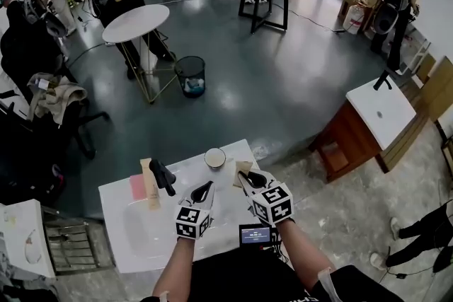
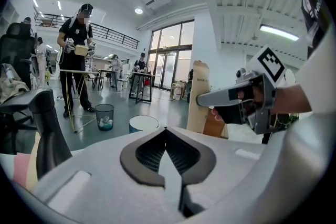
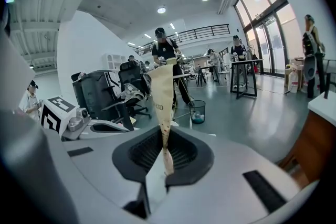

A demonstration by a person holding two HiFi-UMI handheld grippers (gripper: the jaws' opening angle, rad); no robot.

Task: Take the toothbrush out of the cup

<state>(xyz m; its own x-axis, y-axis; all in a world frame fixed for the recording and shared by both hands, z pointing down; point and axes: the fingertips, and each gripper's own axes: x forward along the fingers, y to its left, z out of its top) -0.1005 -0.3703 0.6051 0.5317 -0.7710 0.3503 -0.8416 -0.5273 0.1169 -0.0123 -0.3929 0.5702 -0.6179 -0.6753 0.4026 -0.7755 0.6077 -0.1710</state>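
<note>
From the head, looks forward and steeply down from well above onto the white desk (image 1: 120,223), with the left gripper (image 1: 205,187) and right gripper (image 1: 248,179) low in the middle and the hall floor spread beyond. From each gripper, sits low and close behind its own fingers and faces nearly level across the desk into the hall. Shares the black bin (image 1: 190,76) across all three views, and catches each gripper sidelong from the other's view.

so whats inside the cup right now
Nothing sticks up above the rim of the cup in the head view, and its inside looks pale. Its bottom is too small to make out.
</note>
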